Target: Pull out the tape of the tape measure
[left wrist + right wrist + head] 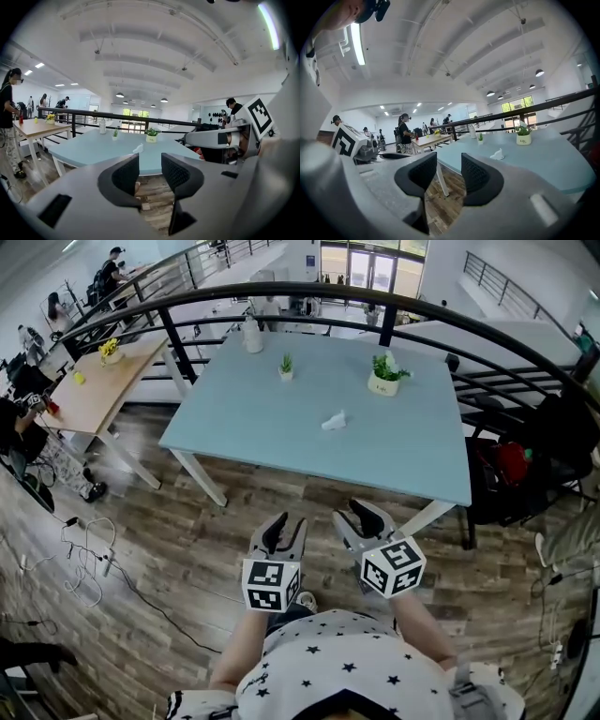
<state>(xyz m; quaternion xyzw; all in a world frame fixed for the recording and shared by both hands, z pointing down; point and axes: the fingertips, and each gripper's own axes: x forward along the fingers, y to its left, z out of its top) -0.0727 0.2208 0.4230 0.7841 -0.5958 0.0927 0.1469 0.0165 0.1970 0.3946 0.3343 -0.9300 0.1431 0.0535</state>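
Observation:
A small white object [334, 420] lies near the middle of the light blue table [244, 418]; I cannot tell whether it is the tape measure. It also shows in the left gripper view [138, 148] and the right gripper view [497, 154]. Both grippers are held close to my body over the wooden floor, short of the table's near edge. The left gripper [278, 531] [149, 161] is open with nothing between its jaws. Beside it, the right gripper [364, 517] [448, 161] also stands open and empty.
On the table stand two small potted plants [286, 366] [384, 374] and a white bottle [253, 336]. A black railing [375, 301] curves behind it. A wooden table [103, 381] and people are at the left, cables [84, 559] on the floor, a red bag [511, 463] at the right.

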